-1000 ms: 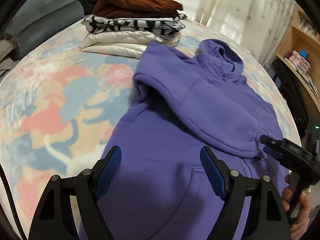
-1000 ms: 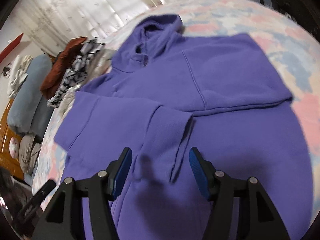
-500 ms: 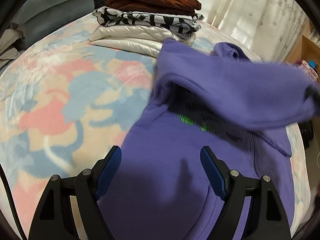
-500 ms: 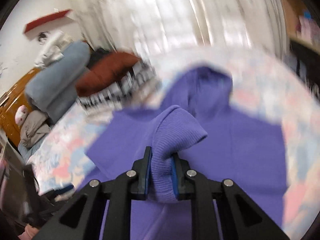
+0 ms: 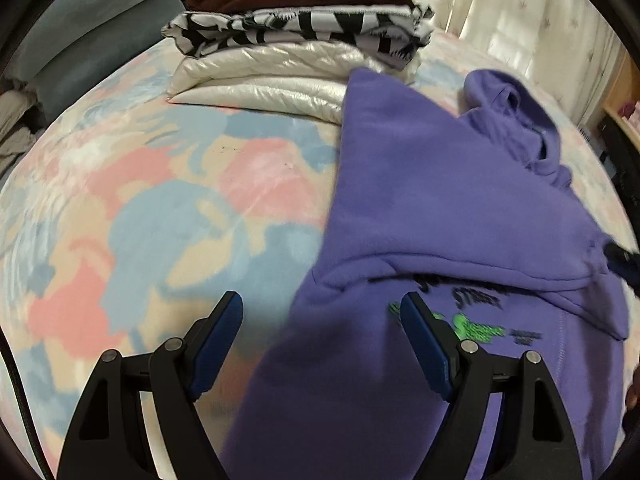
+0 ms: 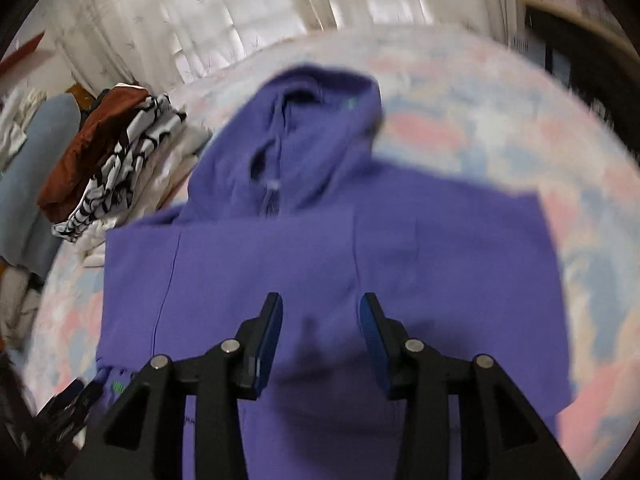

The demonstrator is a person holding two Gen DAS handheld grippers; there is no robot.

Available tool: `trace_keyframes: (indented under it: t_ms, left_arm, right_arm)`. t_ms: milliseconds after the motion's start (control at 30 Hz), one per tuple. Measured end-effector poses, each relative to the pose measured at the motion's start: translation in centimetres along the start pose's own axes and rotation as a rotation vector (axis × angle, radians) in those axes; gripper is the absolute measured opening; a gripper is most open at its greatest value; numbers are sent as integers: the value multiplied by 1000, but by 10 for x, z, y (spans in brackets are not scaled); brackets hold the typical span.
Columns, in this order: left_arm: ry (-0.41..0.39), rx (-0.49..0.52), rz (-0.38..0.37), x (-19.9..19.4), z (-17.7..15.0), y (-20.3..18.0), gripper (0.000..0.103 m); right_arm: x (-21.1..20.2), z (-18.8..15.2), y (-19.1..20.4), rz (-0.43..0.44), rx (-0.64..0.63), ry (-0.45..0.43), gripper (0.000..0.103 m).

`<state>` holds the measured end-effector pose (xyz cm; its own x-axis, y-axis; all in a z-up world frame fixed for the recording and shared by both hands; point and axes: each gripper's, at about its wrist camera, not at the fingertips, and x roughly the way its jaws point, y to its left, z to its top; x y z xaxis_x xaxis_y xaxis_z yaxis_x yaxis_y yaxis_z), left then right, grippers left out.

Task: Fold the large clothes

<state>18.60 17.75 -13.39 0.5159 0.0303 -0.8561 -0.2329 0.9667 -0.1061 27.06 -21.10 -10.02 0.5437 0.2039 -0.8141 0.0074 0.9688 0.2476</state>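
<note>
A purple hoodie (image 5: 432, 200) lies on the floral bedspread (image 5: 140, 208), hood toward the curtains. One sleeve lies folded across its chest, above a green and black print (image 5: 476, 320). My left gripper (image 5: 322, 326) hovers open over the hoodie's left edge with nothing between its fingers. In the right wrist view the hoodie (image 6: 320, 264) fills the middle. My right gripper (image 6: 320, 330) is over its chest, its jaws opening and the sleeve cuff no longer between them. The right gripper's tip (image 5: 624, 262) shows at the left wrist view's right edge.
A stack of folded clothes (image 5: 304, 36), brown on zebra print on cream, sits at the far side of the bed, also visible as the stack (image 6: 116, 164). Blue-grey pillows (image 5: 88, 52) lie at the left. Curtains (image 6: 248, 12) hang behind, shelves (image 6: 580, 8) at the right.
The right gripper closed on the sleeve cuff, carried the sleeve across the chest and has let it go, jaws parting. The left gripper slid left and lower, toward the hoodie's side edge.
</note>
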Motion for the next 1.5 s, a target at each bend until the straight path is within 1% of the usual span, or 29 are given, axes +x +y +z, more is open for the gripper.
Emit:
trace_keyframes:
  t_ms: [33,133,200,300,400,433,467,500,533,567,600,633,667,733,800,833,867,900,933,967,1000,1033,1067,1100,1167,1233,1300,1400,1500]
  left_arm:
    - [10,1,19,8,3,1,80]
    - [35,-14,21,23,9,3,80]
    - [36,-19,26,29,12,2,83]
    - [26,-20,39,35,18,-1,84]
    - [16,-21,47,37,22,-3,82]
    - [8,-23,45,38,23,-3,77]
    - [1,-20,41,38,24,-4,69]
    - [-5,-16,32,37,24,-5,64]
    - [-12,-4,15,37,24,-8,53]
    - [-18,6,4,36,24,-9,41]
    - [-25,21,-12,34,23,-12,35]
    - [-34,38,-20,31,22,-15,24]
    - [-44,45,-14,28,22,-16,24]
    - [-66,47,-18,22,21,-16,23]
    - [-59,43,-34,22,22,-12,23]
    - [-51,43,-43,23,21,-10,24]
    - [-40,44,-53,25,21,-7,25]
    - [-27,53,-61,25,21,-5,27]
    - [-18,65,-62,24,20,-3,32]
    - [-12,82,-60,21,18,-1,42]
    - [-11,104,-58,16,16,1,48]
    - [-14,126,-60,11,14,4,58]
    - [-21,142,-65,5,13,7,65]
    - [-31,157,-71,-1,14,11,67]
    - [-46,174,-99,-15,17,19,70]
    - [-59,168,-132,-24,26,26,74]
    - [-75,154,-150,-28,35,29,76]
    - [-81,134,-192,-22,52,26,76]
    - [-67,137,-211,-1,71,17,76]
  right_arm:
    - [2,-6,-4,2,13,11,42]
    - [10,-16,-17,-3,43,42,42]
    - [16,-17,-25,5,64,54,42]
    - [21,-17,-29,22,93,43,43]
    - [29,-11,-26,7,110,29,44]
    - [32,-9,-24,-2,112,26,44]
    - [35,-7,-22,-17,116,21,44]
    - [37,-5,-22,-28,120,14,44]
    - [39,-4,-21,-34,121,6,45]
    - [40,-3,-19,-46,113,-2,41]
    - [40,-3,-16,-59,94,-7,32]
    - [40,-3,-13,-46,78,-4,15]
    - [37,-3,-10,-24,84,9,15]
    - [22,-3,-8,3,104,2,15]
    - [1,-4,-4,45,97,-37,15]
    - [-5,-6,-3,43,93,-44,15]
    - [-8,-8,-3,42,88,-41,19]
    - [-6,-10,-4,37,77,-28,20]
    - [0,-13,-5,29,58,0,27]
    - [7,-16,-7,7,46,40,35]
    - [18,-22,-11,-34,44,104,35]
    - [19,-26,-14,-14,45,111,35]
    - [16,-30,-18,13,43,99,36]
    - [10,-32,-19,27,34,82,36]
    - [-1,-36,-21,39,16,61,45]
    - [-12,-38,-21,37,-12,32,49]
    - [-18,-36,-18,39,-40,14,49]
    - [-18,-30,-18,48,-49,2,50]
    - [-12,-23,-17,51,-36,-5,51]
